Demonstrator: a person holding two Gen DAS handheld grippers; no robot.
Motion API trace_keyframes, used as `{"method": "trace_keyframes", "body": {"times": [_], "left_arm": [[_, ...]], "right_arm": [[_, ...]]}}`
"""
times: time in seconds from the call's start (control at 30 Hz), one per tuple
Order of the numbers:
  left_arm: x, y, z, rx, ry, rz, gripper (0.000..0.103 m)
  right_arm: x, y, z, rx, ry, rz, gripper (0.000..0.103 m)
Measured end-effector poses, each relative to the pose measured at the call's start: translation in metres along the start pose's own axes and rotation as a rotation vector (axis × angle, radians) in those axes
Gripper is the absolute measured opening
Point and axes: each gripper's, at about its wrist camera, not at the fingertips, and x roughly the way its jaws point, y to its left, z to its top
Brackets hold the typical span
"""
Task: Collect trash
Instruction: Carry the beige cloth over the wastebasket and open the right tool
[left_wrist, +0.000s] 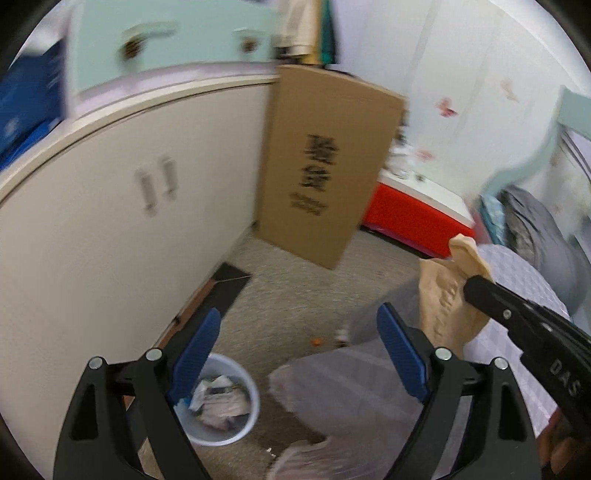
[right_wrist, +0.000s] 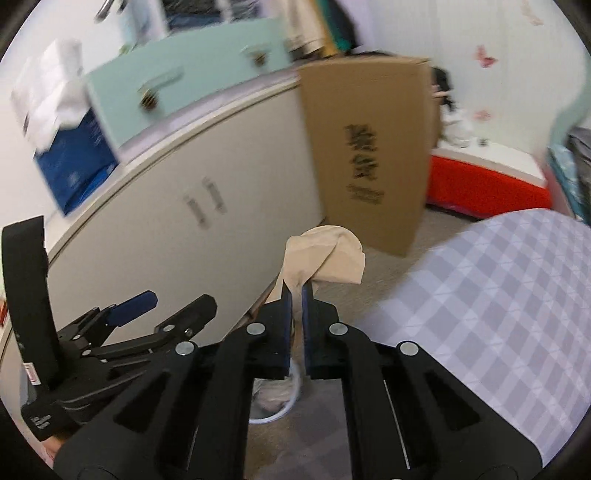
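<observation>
My right gripper (right_wrist: 297, 291) is shut on a limp beige cloth-like piece (right_wrist: 327, 254) that bunches above the fingertips and hangs below them. The left wrist view shows that gripper (left_wrist: 471, 286) at the right, with the beige piece (left_wrist: 443, 306) dangling from it. My left gripper (left_wrist: 299, 315) stands open with nothing between its blue pads. Below its left finger sits a pale blue round bin (left_wrist: 221, 439) holding crumpled paper trash (left_wrist: 221, 400). In the right wrist view the bin's rim (right_wrist: 284, 408) shows under my right gripper, and the left gripper (right_wrist: 173, 306) is at the lower left.
A cream cabinet (left_wrist: 110, 221) runs along the left. A tall cardboard box (left_wrist: 325, 166) leans at its far end. A red and white chest (left_wrist: 413, 210) stands behind. The bed with a checked cover (right_wrist: 480, 295) fills the right. A small orange scrap (left_wrist: 316, 342) lies on the carpet.
</observation>
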Motion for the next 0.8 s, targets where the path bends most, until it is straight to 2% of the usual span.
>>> {"method": "trace_keyframes", "body": {"times": [0.2,0.3,0.57,0.8], "left_arm": [[0.026,0.110,-0.028,-0.131,0.077,0.090,0.085],[0.048,0.158,-0.050,-0.197,0.128,0.127,0.085],[0.133,0.251,-0.135,-0.361,0.294,0.187,0.085],[0.208,0.293,-0.222,-0.468,0.414,0.204,0.085]], "right_arm": [[0.084,0.093,-0.030,-0.092,0.156,0.023,0.005],[0.132,0.116,-0.055,-0.075,0.238,0.038,0.005],[0.252,0.125,-0.163,-0.050,0.474,0.000,0.005],[0.313,0.122,-0.227,-0.085,0.588,-0.051,0.005]]}}
